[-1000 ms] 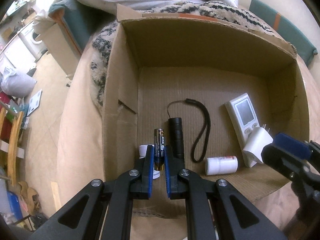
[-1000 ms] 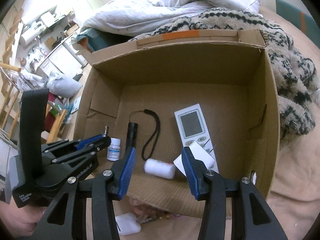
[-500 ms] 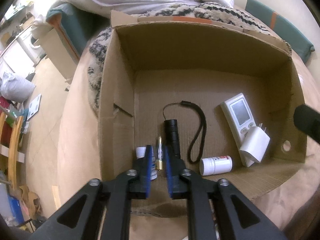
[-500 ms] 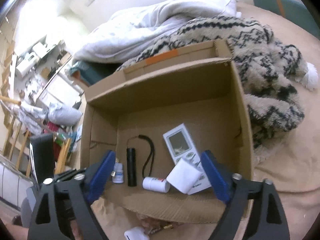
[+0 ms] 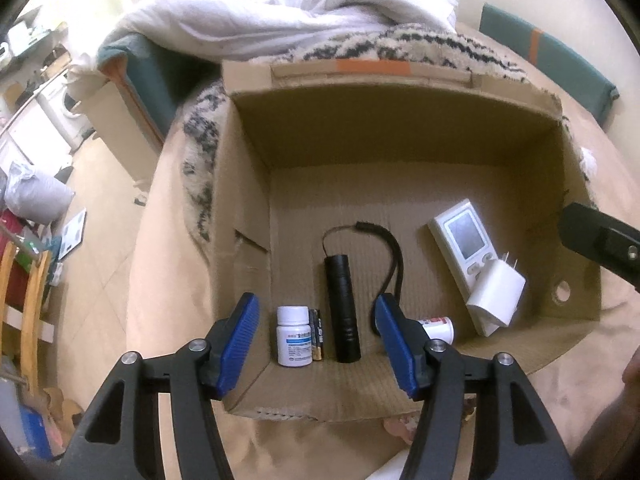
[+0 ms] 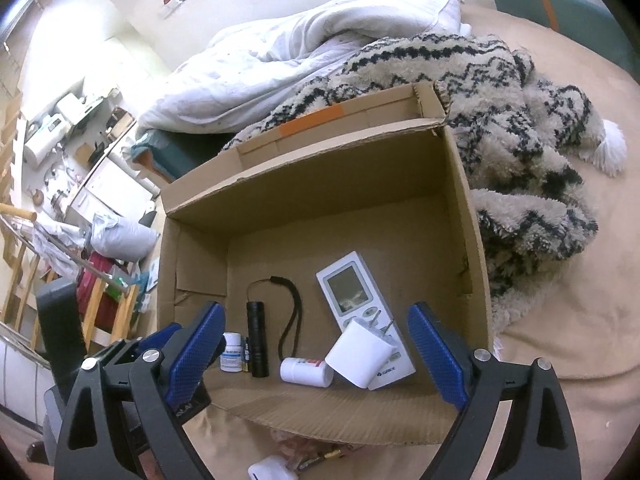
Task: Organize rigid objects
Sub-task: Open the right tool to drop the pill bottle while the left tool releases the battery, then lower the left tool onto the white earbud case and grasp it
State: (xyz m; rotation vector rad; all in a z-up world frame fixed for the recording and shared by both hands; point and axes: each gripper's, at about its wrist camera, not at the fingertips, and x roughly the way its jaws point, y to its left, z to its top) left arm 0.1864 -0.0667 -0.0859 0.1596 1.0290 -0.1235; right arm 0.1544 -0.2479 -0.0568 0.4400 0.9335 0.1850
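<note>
Hovering over the near edge of the cardboard box point(image 5: 248, 216), the left gripper point(image 5: 316, 344) fills the lower part of its own frame; its jaws are opening and nothing is held between the blue pads. In the gap between them, on the box floor, a white pill bottle point(image 5: 294, 336) stands upright, a battery point(image 5: 317, 334) is just beside it on the right, and a black flashlight point(image 5: 341, 304) lies next to the battery, with its strap point(image 5: 394, 252) curling toward the upper right. A second white bottle point(image 5: 438, 326) lies on its side, partly hidden behind the right pad. At the right of the frame a white remote point(image 5: 460, 244) lies flat, and a white charger plug point(image 5: 496, 292) leans on its lower end.

In the right wrist view, the right gripper point(image 6: 316, 356) has its jaws wide apart and empty, at the bottom of the frame above the same box point(image 6: 464, 216). The remote point(image 6: 352, 288), the plug point(image 6: 362, 352), the lying bottle point(image 6: 306, 372), the flashlight point(image 6: 257, 336) and the upright bottle point(image 6: 232, 356) are all seen between the pads. The box sits on a bed point(image 6: 580, 320), with a patterned blanket point(image 6: 520, 128) at the upper right and a white duvet point(image 6: 300, 48) above it. A small white thing point(image 6: 268, 468) lies outside the box at the bottom edge; I cannot tell what it is.
</note>
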